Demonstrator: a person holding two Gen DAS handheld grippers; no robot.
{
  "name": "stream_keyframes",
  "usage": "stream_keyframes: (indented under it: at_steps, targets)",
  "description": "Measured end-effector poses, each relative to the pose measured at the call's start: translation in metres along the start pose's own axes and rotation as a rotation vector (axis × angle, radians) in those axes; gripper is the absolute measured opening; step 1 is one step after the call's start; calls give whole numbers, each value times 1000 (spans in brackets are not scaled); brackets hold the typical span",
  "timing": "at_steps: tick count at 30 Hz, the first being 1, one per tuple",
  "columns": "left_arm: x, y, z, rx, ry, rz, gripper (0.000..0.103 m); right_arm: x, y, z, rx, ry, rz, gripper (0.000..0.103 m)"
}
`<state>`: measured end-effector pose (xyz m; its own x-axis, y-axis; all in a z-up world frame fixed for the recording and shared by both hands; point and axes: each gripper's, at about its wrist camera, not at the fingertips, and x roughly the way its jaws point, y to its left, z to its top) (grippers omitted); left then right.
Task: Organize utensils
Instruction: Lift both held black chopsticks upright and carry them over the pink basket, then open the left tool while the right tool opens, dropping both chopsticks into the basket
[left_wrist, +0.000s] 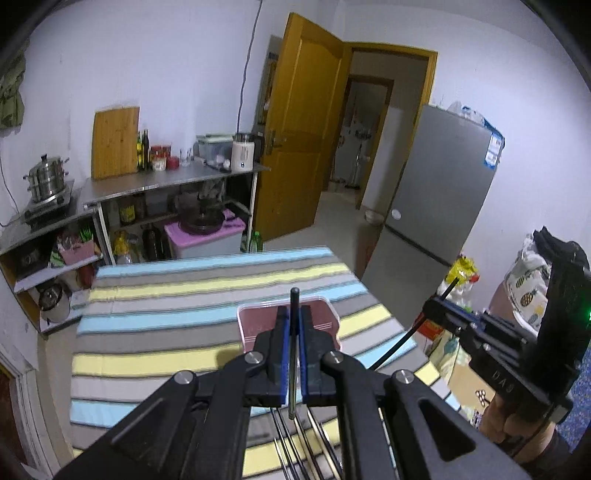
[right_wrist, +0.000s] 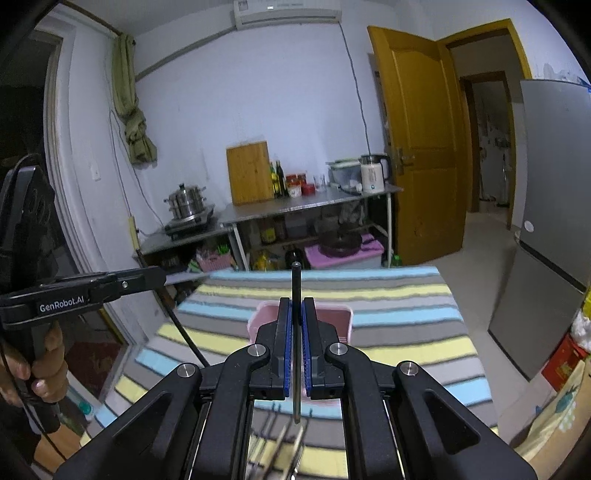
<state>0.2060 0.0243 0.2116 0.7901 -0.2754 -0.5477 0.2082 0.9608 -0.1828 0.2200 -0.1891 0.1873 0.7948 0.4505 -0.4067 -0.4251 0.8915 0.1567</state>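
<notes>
On striped cloth table (left_wrist: 155, 325): one pink rectangular plastic bin (left_wrist: 255, 325), at twelve o'clock of both grippers. Left gripper (left_wrist: 294, 325) and right gripper (right_wrist: 296, 321), two black units, each pinching one thin dark metal chopstick (left_wrist: 294, 310). Loose utensils at six o'clock, blurred, uncountable.

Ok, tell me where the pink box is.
The pink box sits on the striped cloth, right of centre in the left wrist view, just beyond the left gripper and its chopstick.
</notes>
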Motion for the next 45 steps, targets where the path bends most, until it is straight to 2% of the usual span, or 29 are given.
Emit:
stream_keyframes:
  at_steps: [7,14,26,35,37,40,42,43,45]
  targets:
    - [3,8,37,-18,-57,20,5,13,3,31,28,-71,3,5]
    - [31,25,44,-43,-50,34,5,42,2,33,40,-74,10,5]
    - [104,52,6,-110,66,25,5,112,-6,-10,45,51,2,5]
    - [126,62,-15,-138,106,24,5,133,-18,-30,61,105,-3,5]
    - [126,65,-16,-150,110,21,8,133,-19,-31,63,111,0,5]
    - [123,67,-16,-159,99,25,32,129,-20,-32,48,127,-8,6]
    - [117,66,-15,-163,84,23,35,123,-19,-31,43,118,-10,11]
    - [112,65,-15,-163,76,21,35,122,-19,-30,43,112,-11,16]
    - [104,64,-13,-161,58,21,37,113,-18,-29,43,103,-15,18]
